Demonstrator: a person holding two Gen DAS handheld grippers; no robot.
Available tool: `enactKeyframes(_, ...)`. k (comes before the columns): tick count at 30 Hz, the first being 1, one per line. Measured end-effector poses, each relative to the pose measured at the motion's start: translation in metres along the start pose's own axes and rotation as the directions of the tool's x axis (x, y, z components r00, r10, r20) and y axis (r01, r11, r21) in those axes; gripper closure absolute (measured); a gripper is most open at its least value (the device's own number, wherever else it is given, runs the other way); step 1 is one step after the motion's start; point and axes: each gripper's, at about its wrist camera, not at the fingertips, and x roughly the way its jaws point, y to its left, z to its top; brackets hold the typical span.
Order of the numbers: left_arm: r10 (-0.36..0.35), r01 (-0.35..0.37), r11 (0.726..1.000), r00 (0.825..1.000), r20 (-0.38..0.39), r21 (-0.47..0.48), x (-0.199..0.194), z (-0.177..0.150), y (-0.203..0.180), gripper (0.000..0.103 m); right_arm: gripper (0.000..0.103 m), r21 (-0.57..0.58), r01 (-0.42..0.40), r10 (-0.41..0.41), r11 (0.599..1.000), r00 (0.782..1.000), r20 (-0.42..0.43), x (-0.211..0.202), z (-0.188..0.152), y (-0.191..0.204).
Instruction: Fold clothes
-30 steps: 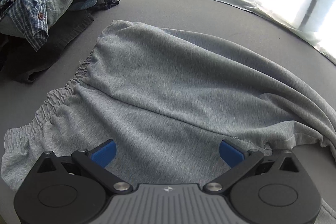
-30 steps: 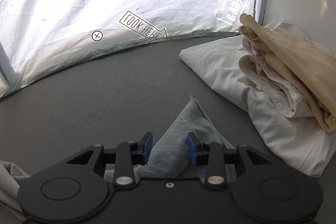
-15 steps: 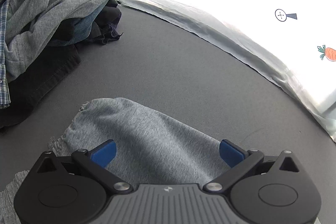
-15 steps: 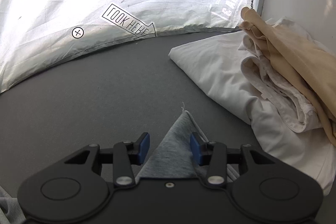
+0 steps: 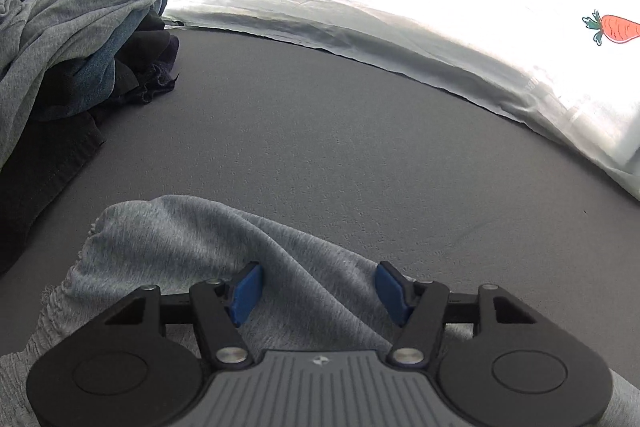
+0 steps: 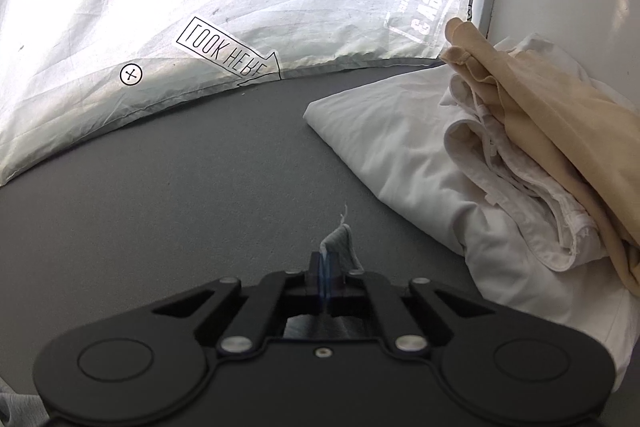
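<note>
closing left gripper (image 5: 318,291) over grey shorts (image 5: 192,235) — right gripper (image 6: 326,277) clamped.

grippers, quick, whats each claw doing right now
Left claw: closing around a ridge of the grey sweat shorts, pads not yet pressing it.
Right claw: shut on a corner of the same grey shorts.

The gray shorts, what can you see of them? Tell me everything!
The soft gray knit shorts lie rumpled on the dark gray tabletop. A gathered stretchy waistband edge shows at the left. The left tongs are closing around a raised fold. The right tongs are shut on a pointed corner with a loose thread.
</note>
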Motion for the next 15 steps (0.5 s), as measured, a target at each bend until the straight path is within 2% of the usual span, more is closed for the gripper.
enactKeyframes(1, 0.019, -0.020, 0.999, 1.000, 0.015, 0.043, -0.001, 0.000, -0.004, 0.102, 0.102, -0.008, 0.009, -0.009, 1.000, 1.000, 0.026, -0.004, 0.004, 0.000)
enactKeyframes(2, 0.032, -0.034, 0.996, 0.999, 0.023, 0.085, -0.001, 0.000, -0.008, 0.099, 0.102, -0.015, 0.016, -0.016, 1.000, 0.999, 0.052, -0.008, 0.010, 0.000)
enactKeyframes(3, 0.028, -0.033, 0.993, 0.999, 0.040, 0.111, -0.001, -0.001, -0.010, 0.103, 0.102, -0.022, 0.019, -0.017, 1.000, 0.997, 0.074, -0.009, 0.017, 0.000)
enactKeyframes(5, 0.028, -0.034, 0.992, 0.998, 0.057, 0.123, 0.000, -0.001, -0.009, 0.103, 0.102, -0.037, 0.025, -0.020, 0.999, 0.993, 0.118, -0.012, 0.032, 0.000)
enactKeyframes(11, 0.031, -0.037, 0.998, 0.993, 0.117, 0.050, -0.003, 0.017, 0.009, 0.103, 0.102, -0.025, 0.032, -0.026, 0.999, 0.976, 0.216, 0.001, 0.084, -0.002)
enactKeyframes(15, 0.009, -0.005, 0.999, 0.991, 0.132, -0.035, 0.000, 0.033, 0.025, 0.103, 0.102, 0.012, -0.007, 0.004, 1.000, 0.966, 0.260, 0.018, 0.117, 0.003)
